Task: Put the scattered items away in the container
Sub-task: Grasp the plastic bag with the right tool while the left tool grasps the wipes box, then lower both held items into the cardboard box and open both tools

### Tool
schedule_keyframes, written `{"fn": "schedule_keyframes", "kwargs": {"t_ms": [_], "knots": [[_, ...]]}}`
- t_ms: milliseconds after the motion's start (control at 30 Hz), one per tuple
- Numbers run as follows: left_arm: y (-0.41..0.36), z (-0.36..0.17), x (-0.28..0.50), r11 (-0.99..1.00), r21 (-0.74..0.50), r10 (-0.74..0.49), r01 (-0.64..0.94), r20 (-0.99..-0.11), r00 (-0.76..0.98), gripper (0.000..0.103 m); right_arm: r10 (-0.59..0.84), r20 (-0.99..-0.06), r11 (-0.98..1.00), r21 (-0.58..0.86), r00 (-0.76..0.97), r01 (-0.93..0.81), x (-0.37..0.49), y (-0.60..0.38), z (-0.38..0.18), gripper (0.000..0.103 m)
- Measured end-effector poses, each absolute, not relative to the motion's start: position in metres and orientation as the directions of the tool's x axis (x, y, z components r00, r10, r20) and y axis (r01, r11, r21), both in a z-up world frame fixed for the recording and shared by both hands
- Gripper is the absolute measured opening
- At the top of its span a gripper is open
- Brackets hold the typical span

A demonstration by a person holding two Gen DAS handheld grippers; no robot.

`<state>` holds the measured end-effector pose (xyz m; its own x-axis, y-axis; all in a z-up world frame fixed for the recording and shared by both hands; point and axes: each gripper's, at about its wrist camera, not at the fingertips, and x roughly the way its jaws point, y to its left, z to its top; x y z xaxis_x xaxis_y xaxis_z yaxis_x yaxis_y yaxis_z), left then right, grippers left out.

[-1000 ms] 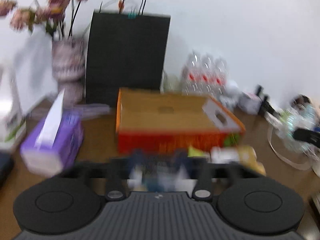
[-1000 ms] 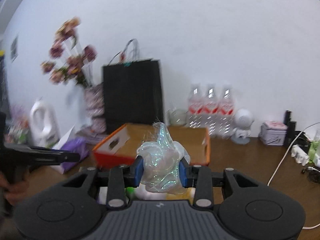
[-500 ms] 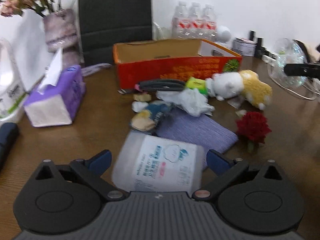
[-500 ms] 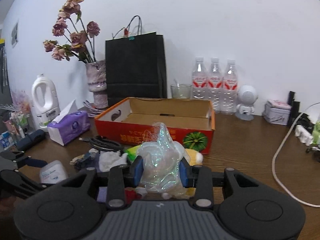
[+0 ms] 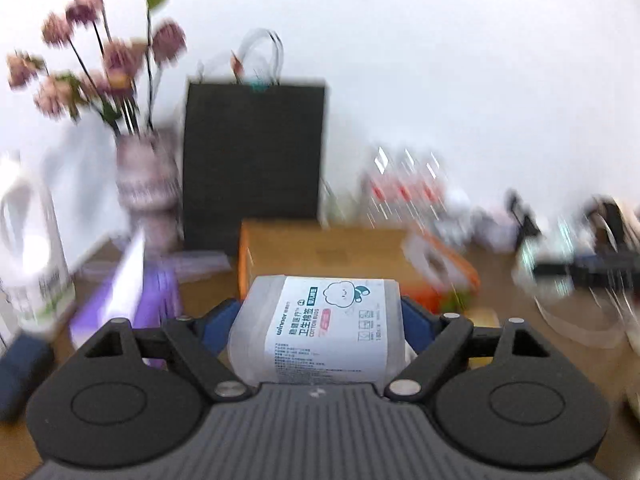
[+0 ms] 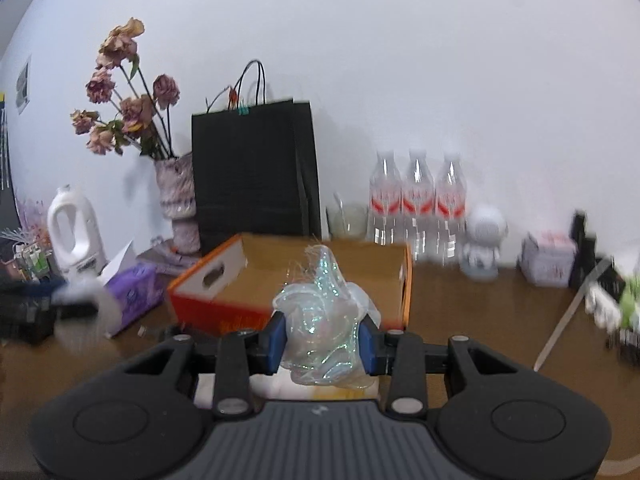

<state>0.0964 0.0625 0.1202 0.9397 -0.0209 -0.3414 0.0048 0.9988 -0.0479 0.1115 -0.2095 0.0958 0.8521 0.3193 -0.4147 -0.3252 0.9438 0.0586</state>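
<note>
A translucent cotton bud box point(image 5: 332, 340) with a white label sits between the blue pads of my left gripper point(image 5: 320, 316), whose jaws are closing on it and pressing its sides. It is held up off the table, in front of the orange cardboard box point(image 5: 328, 252). My right gripper point(image 6: 322, 334) is shut on a crumpled iridescent plastic film point(image 6: 320, 308), just before the open orange cardboard box point(image 6: 208, 308). In the right wrist view the left gripper point(image 6: 40, 312) shows as a blur at the left edge.
Behind the box stand a black paper bag point(image 6: 252, 176), a vase of dried flowers point(image 6: 176, 196) and three water bottles point(image 6: 416, 200). A purple tissue pack point(image 6: 132, 292) and a white jug point(image 6: 74, 232) are on the left; a white cable point(image 6: 560, 320) on the right.
My left gripper closed around the cotton bud box that lay on the table and lifted it; its view swung up to the orange box. The right gripper shifted a little, still holding the film.
</note>
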Motion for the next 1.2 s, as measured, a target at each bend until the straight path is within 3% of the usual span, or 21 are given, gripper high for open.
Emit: {"fn": "schedule_keyframes", "kwargs": {"t_ms": [100, 267, 533, 767, 833, 867, 933, 1000, 1200], "knots": [[0.049, 0.14, 0.165, 0.998, -0.018, 0.045, -0.055, -0.34, 0.939, 0.085, 0.337, -0.436, 0.939, 0.091, 0.834, -0.331, 0.163, -0.207, 0.117, 0.036], [0.044, 0.127, 0.287, 0.992, -0.03, 0.09, -0.119, -0.484, 0.87, 0.085, 0.295, -0.529, 0.954, 0.122, 0.796, -0.273, 0.284, -0.196, 0.135, 0.036], [0.057, 0.07, 0.386, 0.978, 0.086, 0.199, -0.189, -0.651, 0.733, 0.085, 0.154, -0.757, 0.981, 0.042, 0.635, -0.188, 0.417, -0.165, 0.056, 0.035], [0.047, 0.046, 0.408, 0.964, 0.242, 0.246, -0.115, -0.631, 0.736, 0.084, 0.04, -0.813, 0.986, -0.064, 0.58, -0.157, 0.465, -0.147, 0.005, 0.036], [0.043, 0.043, 0.409, 0.963, 0.252, 0.237, -0.094, -0.632, 0.738, 0.084, 0.0, -0.804, 0.979, -0.122, 0.595, -0.164, 0.466, -0.141, -0.003, 0.043], [0.043, 0.041, 0.41, 0.968, 0.235, 0.22, -0.084, -0.645, 0.732, 0.088, -0.013, -0.801, 0.976, -0.141, 0.599, -0.168, 0.466, -0.137, -0.005, 0.046], [0.044, 0.039, 0.413, 0.973, 0.217, 0.207, -0.078, -0.669, 0.714, 0.092, -0.014, -0.798, 0.974, -0.146, 0.603, -0.171, 0.466, -0.134, -0.006, 0.065], [0.047, 0.043, 0.41, 0.975, 0.203, 0.205, -0.092, -0.654, 0.728, 0.092, 0.003, -0.798, 0.977, -0.125, 0.602, -0.171, 0.464, -0.134, -0.003, 0.075], [0.053, 0.062, 0.375, 0.971, 0.231, 0.192, -0.069, -0.568, 0.8, 0.092, 0.114, -0.781, 0.986, 0.014, 0.614, -0.165, 0.438, -0.16, 0.038, 0.075]]}}
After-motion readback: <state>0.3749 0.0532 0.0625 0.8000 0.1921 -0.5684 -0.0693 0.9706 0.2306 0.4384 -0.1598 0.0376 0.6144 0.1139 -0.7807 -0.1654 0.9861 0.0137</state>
